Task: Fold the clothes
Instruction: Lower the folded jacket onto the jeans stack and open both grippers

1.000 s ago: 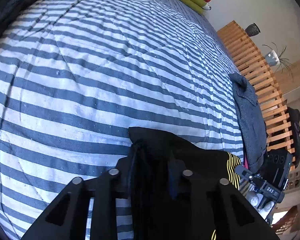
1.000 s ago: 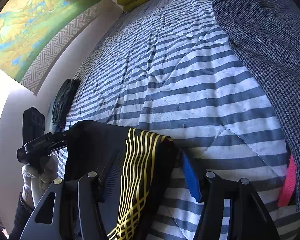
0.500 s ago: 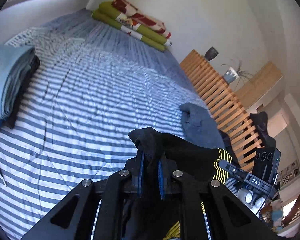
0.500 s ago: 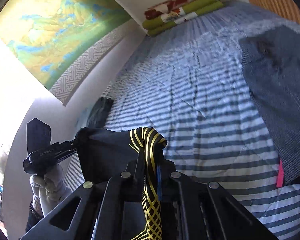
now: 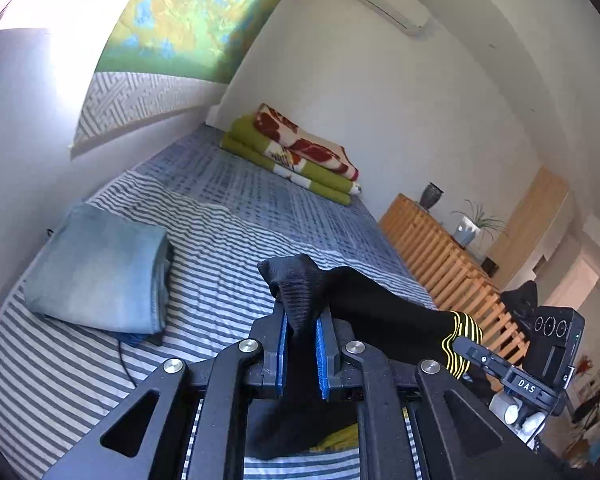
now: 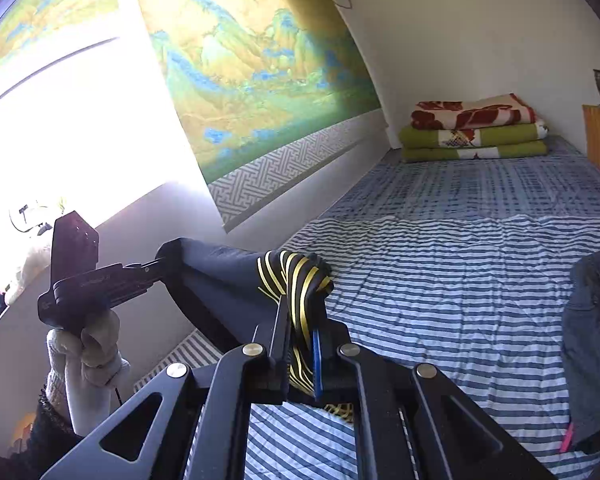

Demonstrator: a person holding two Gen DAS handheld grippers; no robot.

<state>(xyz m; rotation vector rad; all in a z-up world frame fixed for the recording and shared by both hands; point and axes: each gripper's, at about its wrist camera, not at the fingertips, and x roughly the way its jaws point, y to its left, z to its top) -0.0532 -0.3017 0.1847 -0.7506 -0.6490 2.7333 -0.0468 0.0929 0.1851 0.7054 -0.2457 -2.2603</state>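
I hold the black garment point(image 5: 364, 300) in the air above the striped bed point(image 5: 220, 256).

My left gripper point(image 5: 300, 332) and right gripper point(image 6: 302, 336) are both closed on its upper edge, the right one on the yellow-lined part. The cloth looks soft and light and hangs down, so the corners seem the best places to hold. I see no containers; a folded blue cloth point(image 5: 100, 268) lies on the bed.

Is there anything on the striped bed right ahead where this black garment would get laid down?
Nothing visible. The black garment hangs between both tools; the striped bed ahead is bare. The blue stack lies left, the grey shirt right.
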